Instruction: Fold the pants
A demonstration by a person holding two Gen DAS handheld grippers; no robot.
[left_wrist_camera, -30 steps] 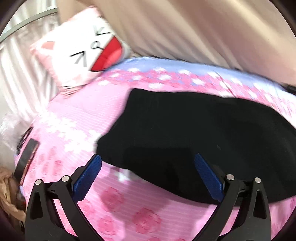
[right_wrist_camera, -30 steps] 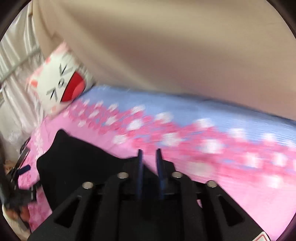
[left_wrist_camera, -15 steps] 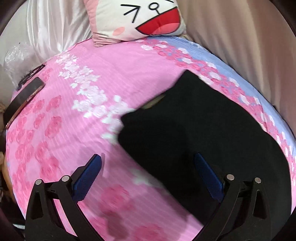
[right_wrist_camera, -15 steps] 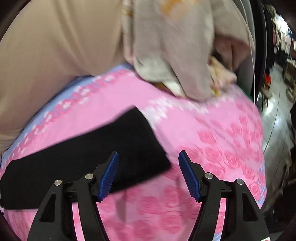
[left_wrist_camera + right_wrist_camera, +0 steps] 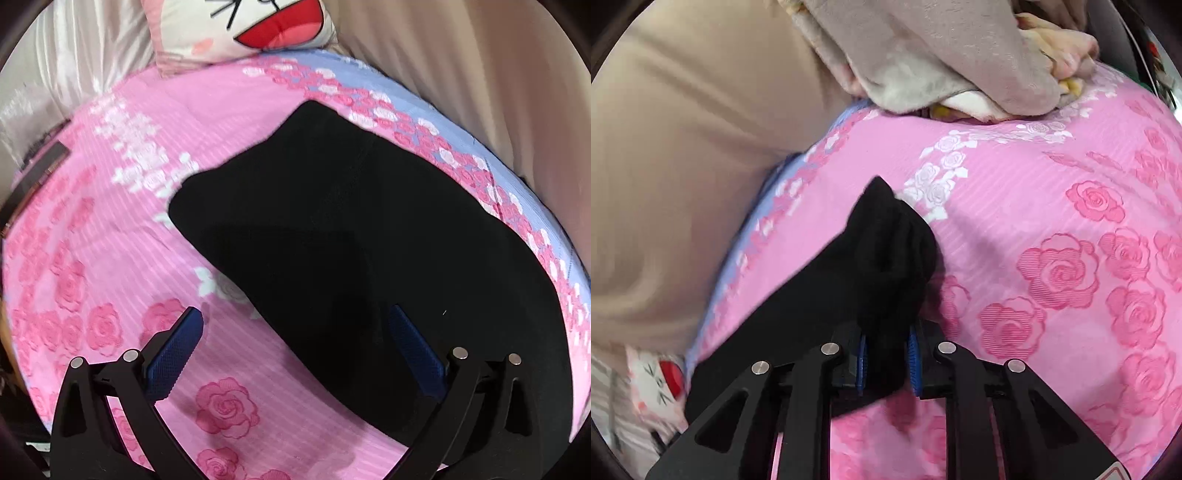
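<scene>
You had the right gripper [image 5: 886,356] clamped on a bunched end of the black pants [image 5: 369,258], which lay flat on the pink rose bedspread [image 5: 110,258], soft and limp, while the left gripper [image 5: 295,332] hovered wide open, empty, over their near edge.

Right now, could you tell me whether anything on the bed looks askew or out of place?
The black fabric pants lie flat, except one end is bunched and lifted, pinched in the right gripper. The left gripper is open. Nothing looks spilled or damaged.
</scene>
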